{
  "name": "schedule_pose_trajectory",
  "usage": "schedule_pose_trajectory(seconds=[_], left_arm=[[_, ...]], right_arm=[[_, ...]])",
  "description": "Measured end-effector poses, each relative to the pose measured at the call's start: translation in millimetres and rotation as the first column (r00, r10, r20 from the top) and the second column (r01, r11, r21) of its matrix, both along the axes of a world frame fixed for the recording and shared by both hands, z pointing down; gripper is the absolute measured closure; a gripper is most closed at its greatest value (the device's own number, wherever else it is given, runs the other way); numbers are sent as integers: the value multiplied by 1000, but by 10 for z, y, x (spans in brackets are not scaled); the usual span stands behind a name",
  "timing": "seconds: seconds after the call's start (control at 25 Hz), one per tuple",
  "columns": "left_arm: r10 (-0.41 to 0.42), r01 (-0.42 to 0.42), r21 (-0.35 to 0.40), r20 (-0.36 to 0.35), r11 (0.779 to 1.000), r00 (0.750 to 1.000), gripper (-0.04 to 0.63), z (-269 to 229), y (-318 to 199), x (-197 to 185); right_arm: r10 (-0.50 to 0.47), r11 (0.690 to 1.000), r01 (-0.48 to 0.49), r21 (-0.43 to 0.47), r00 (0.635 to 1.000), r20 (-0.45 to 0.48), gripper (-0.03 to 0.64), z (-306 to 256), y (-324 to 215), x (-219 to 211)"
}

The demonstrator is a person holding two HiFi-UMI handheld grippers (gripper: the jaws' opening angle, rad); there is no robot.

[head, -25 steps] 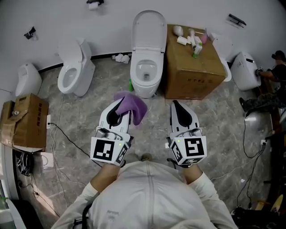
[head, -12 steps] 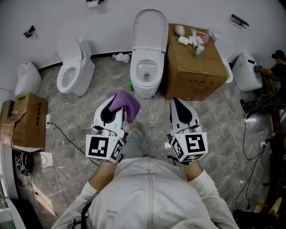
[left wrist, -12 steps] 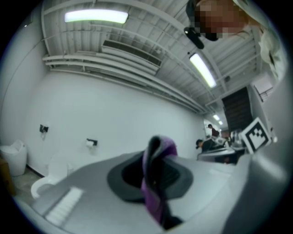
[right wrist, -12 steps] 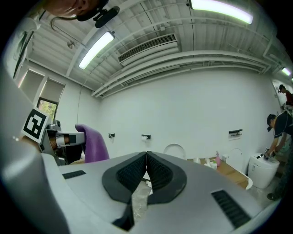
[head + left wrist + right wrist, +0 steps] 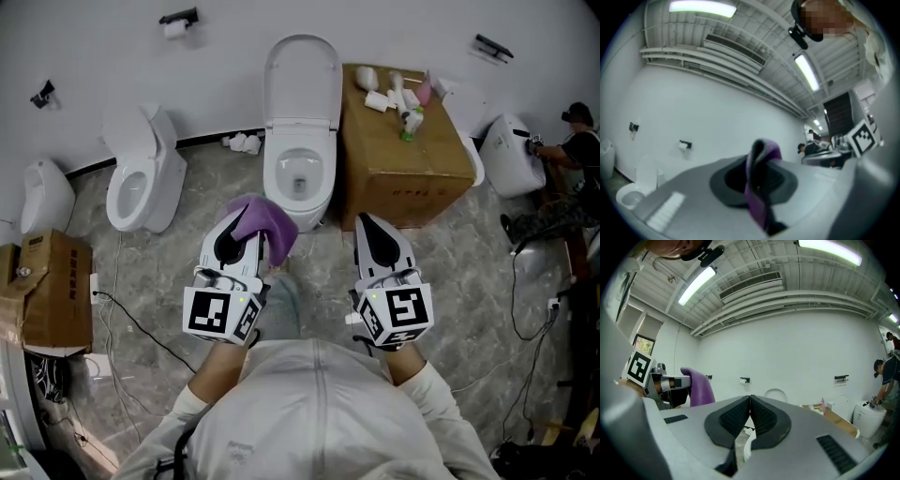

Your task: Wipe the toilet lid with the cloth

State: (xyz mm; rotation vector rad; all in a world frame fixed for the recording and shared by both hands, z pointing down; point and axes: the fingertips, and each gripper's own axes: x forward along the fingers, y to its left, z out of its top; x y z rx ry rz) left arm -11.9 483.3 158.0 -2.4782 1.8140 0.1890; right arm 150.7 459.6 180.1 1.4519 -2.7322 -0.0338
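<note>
The grey marbled floor (image 5: 459, 253) bears a middle toilet (image 5: 298, 178), a left toilet (image 5: 141, 178) and a cardboard box (image 5: 403, 164).

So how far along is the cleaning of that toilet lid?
Done: the purple cloth is clamped in the left gripper. In hand: it is held in front of the white toilet, whose raised lid it does not touch. Left: all the wiping. The right gripper is shut and empty.
</note>
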Motion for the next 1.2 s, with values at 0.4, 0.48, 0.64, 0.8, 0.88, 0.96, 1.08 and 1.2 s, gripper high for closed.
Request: schedule_pose_trajectory(seconds=[0.4, 0.48, 0.64, 0.8, 0.88, 0.96, 1.08, 1.2], left_arm=[[60, -61, -17, -25, 998, 998, 580, 145, -1920, -607], [75, -76, -32, -29, 997, 997, 580, 144, -2280, -671], [118, -119, -64, -27, 991, 993, 581, 146, -2925, -745], [167, -167, -78, -8, 983, 986, 581, 127, -3581, -839], [198, -198, -86, 0, 977, 980, 581, 127, -3861, -851], [222, -222, -88, -4, 971, 975, 581, 121, -4090, -844], [247, -247, -94, -20, 964, 969, 580, 139, -4355, -832], [266, -268, -101, -32, 958, 963, 580, 177, -4532, -801]], right_arm=[[-2, 999, 2, -33, 1000, -1, 600, 17, -1846, -748], [6, 999, -6, -54, 1000, -4, 600, 32, -2195, -832], [21, 997, -21, -80, 1000, -6, 600, 38, -2837, -982], [49, 996, -48, -77, 999, 5, 600, -8, -3454, -1128], [70, 994, -68, -86, 997, 13, 600, 5, -3706, -1165], [84, 992, -82, -100, 996, 16, 600, 16, -3912, -1184], [100, 989, -98, -112, 995, 12, 600, 34, -4133, -1192], [120, 985, -118, -126, 993, 8, 600, 90, -4253, -1161]])
